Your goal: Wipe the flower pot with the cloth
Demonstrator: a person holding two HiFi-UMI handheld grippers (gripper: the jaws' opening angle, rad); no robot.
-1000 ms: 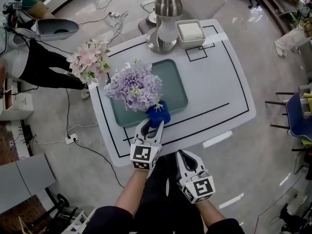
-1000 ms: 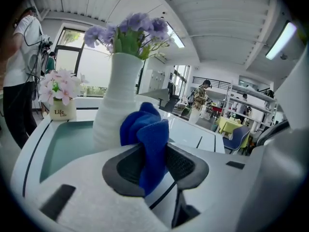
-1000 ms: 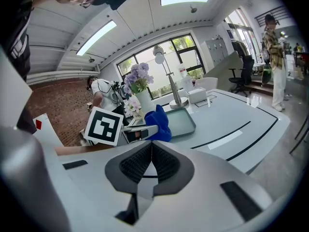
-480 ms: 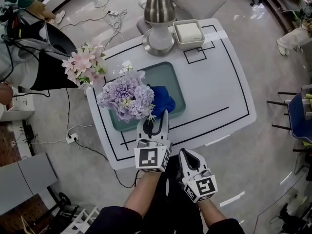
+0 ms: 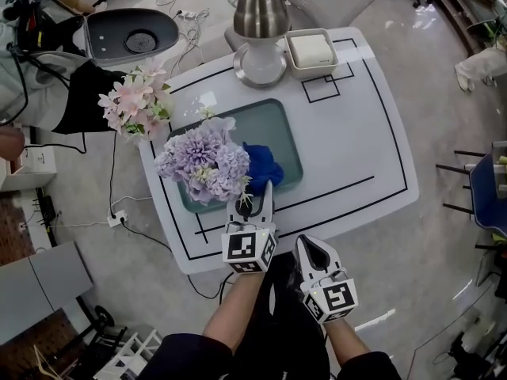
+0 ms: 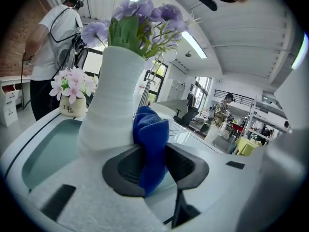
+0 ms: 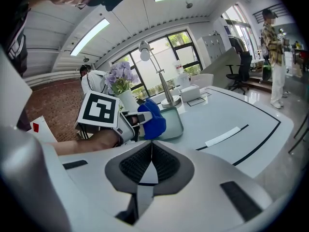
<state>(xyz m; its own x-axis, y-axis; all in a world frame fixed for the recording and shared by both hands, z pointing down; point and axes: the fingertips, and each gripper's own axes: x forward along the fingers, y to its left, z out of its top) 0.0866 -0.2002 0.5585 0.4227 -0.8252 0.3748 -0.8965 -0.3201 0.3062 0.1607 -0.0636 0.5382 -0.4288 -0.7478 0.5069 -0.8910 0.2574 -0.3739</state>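
Note:
A white flower pot [image 6: 110,103] with purple flowers [image 5: 203,163] stands on a teal tray [image 5: 279,125]. My left gripper [image 5: 257,190] is shut on a blue cloth [image 5: 262,165]. In the left gripper view the blue cloth [image 6: 151,139] hangs between the jaws and presses against the pot's right side. My right gripper [image 5: 310,250] is shut and holds nothing, off the table's near edge by my body. In the right gripper view, the right gripper [image 7: 150,151] faces the left gripper [image 7: 126,119] and the blue cloth [image 7: 152,118].
A small pot of pink flowers [image 5: 131,101] stands at the table's left corner. A silver lamp [image 5: 260,13] and a white square box [image 5: 310,51] sit at the far edge of the white table [image 5: 356,133]. A person [image 5: 43,85] stands to the left.
My left gripper has carried the blue cloth from the near side of the pot farther in along its right side. The right gripper has hardly moved.

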